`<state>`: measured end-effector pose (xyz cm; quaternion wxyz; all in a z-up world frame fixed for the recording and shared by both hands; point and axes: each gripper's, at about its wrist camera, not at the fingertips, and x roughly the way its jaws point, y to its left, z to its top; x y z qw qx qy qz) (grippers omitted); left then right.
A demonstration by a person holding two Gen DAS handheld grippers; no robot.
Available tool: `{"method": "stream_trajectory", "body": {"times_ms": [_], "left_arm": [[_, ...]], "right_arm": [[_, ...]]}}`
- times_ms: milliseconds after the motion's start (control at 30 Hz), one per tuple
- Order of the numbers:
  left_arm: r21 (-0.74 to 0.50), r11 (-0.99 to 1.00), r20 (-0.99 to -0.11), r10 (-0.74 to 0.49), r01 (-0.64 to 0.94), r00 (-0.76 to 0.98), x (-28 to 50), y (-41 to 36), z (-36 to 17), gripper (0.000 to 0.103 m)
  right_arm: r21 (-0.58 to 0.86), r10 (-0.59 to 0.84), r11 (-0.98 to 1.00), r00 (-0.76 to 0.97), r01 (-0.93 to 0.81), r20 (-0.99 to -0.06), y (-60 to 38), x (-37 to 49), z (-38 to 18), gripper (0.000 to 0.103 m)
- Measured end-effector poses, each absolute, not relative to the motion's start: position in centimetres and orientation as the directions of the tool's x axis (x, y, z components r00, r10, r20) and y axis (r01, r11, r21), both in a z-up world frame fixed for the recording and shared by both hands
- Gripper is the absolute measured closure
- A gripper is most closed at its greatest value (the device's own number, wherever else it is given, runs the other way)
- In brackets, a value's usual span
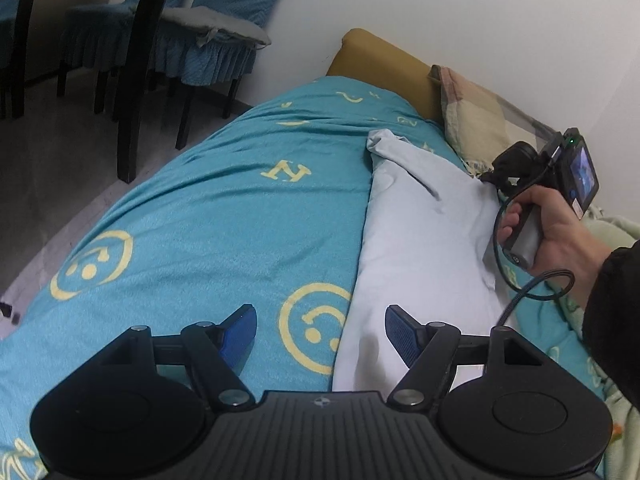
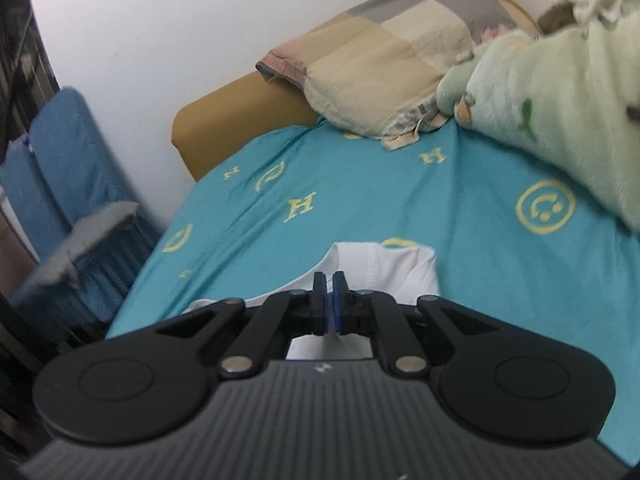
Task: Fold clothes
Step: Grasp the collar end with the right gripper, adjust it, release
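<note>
A white garment [image 1: 424, 232] lies lengthwise on the teal bedsheet [image 1: 224, 208], its near end between my left fingers. My left gripper [image 1: 320, 332] is open and empty, hovering low over the garment's left edge. In the left wrist view the right gripper's body [image 1: 548, 176] is held in a hand above the garment's far right side; its fingers are hidden there. In the right wrist view my right gripper [image 2: 329, 280] is shut on the white garment [image 2: 384, 268], with cloth spreading out under and past the pads.
A patchwork pillow [image 2: 384, 60] and a pale green fleece blanket [image 2: 560, 100] lie at the head of the bed by a mustard headboard [image 2: 224, 124]. Blue-covered chairs [image 1: 192, 36] and a dark table leg [image 1: 136, 80] stand left of the bed. White wall behind.
</note>
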<state>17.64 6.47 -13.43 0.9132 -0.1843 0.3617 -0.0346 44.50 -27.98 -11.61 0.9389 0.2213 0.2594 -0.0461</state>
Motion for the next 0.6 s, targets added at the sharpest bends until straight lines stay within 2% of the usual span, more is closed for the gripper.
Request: {"method": "stream_trajectory", "body": {"times_ms": [33, 67, 100, 167, 200, 300, 467, 533, 600], "left_arm": [[-0.355, 0.932, -0.649, -0.191, -0.071, 0.736, 17.8, 6.4, -13.4, 0.031], [-0.352, 0.933, -0.651, -0.189, -0.072, 0.735, 17.9, 6.3, -13.4, 0.031], [-0.35, 0.934, -0.653, -0.188, -0.072, 0.734, 18.0, 6.2, -13.5, 0.031], [-0.357, 0.932, -0.662, -0.202, -0.067, 0.722, 18.2, 6.1, -13.5, 0.031], [-0.358, 0.932, -0.664, -0.207, -0.062, 0.719, 18.2, 6.0, -13.5, 0.031], [-0.36, 0.932, -0.665, -0.219, -0.05, 0.714, 18.0, 5.9, -13.3, 0.031], [-0.368, 0.93, -0.664, -0.24, -0.029, 0.708, 17.5, 5.7, -12.5, 0.03], [-0.364, 0.931, -0.666, -0.25, -0.013, 0.703, 17.1, 5.4, -12.1, 0.03], [-0.363, 0.932, -0.67, -0.265, 0.006, 0.693, 16.5, 5.1, -11.7, 0.03]], "right_arm": [[0.402, 0.042, 0.895, 0.859, 0.195, -0.511, -28.1, 43.9, -11.4, 0.091], [0.412, 0.055, 0.891, 0.856, 0.19, -0.513, -28.2, 43.2, -11.2, 0.076], [0.422, 0.069, 0.888, 0.854, 0.184, -0.516, -28.4, 42.5, -10.9, 0.044], [0.442, 0.095, 0.88, 0.848, 0.172, -0.521, -28.6, 41.2, -10.5, 0.014], [0.452, 0.109, 0.876, 0.845, 0.167, -0.523, -28.7, 40.6, -10.3, 0.016], [0.481, 0.148, 0.864, 0.836, 0.151, -0.529, -29.1, 38.5, -9.6, 0.016], [0.453, 0.161, 0.879, 0.8, 0.15, -0.577, -29.1, 27.2, -7.2, 0.016], [0.459, 0.211, 0.883, 0.792, 0.097, -0.573, -29.1, 21.9, -6.6, 0.016], [0.401, 0.195, 0.912, 0.767, 0.088, -0.611, -28.2, 17.0, -5.9, 0.016]]}}
